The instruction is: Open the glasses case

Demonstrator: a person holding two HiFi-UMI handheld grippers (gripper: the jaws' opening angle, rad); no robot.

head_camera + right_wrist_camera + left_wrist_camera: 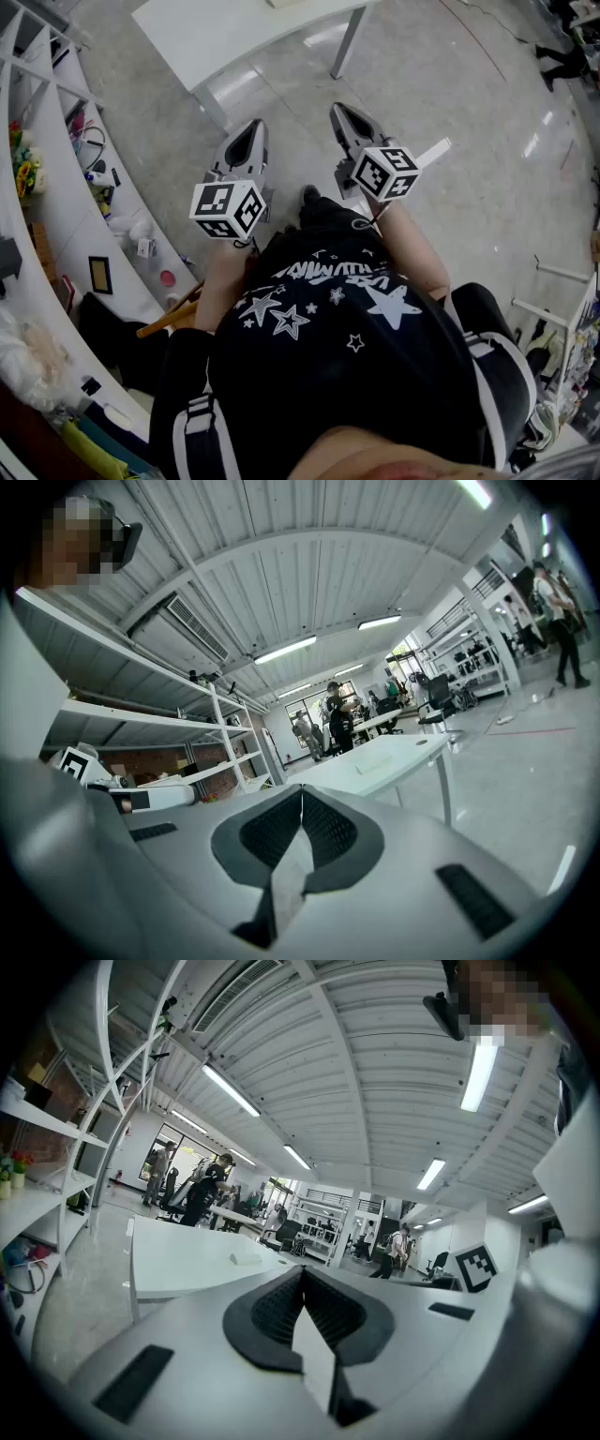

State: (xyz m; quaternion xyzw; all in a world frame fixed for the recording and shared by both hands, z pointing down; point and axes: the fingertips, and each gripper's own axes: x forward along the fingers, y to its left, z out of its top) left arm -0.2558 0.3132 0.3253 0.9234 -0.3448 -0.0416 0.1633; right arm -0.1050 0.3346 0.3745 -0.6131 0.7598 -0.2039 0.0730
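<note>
Standing person, seen from above, before the task has begun. Nearest the camera is the person's black shirt printed with white stars (328, 319), with both forearms held out in front of it. The left gripper (253, 131), grey-white with a marker cube at its rear, is held about level; its ribbed black pads are pressed together with nothing between them. The right gripper (343, 114), of the same build, points slightly downward, and its pads are likewise pressed together on nothing. The two point forward and converge a little.

Beyond them is bare polished grey concrete floor (450, 112), then a white rectangular table on white metal legs (225, 37), well apart from both grippers. On the tabletop, away from its near edge, lies a pale flat oblong object (246, 1258), too small to identify but probably the glasses case. It sits just left of the left gripper's line and just right of the right gripper's line, so neither is clearly nearer. Its long axis appears to run along the table's length, across the line of approach. White open shelving (122, 272) curves along the person's left.
</note>
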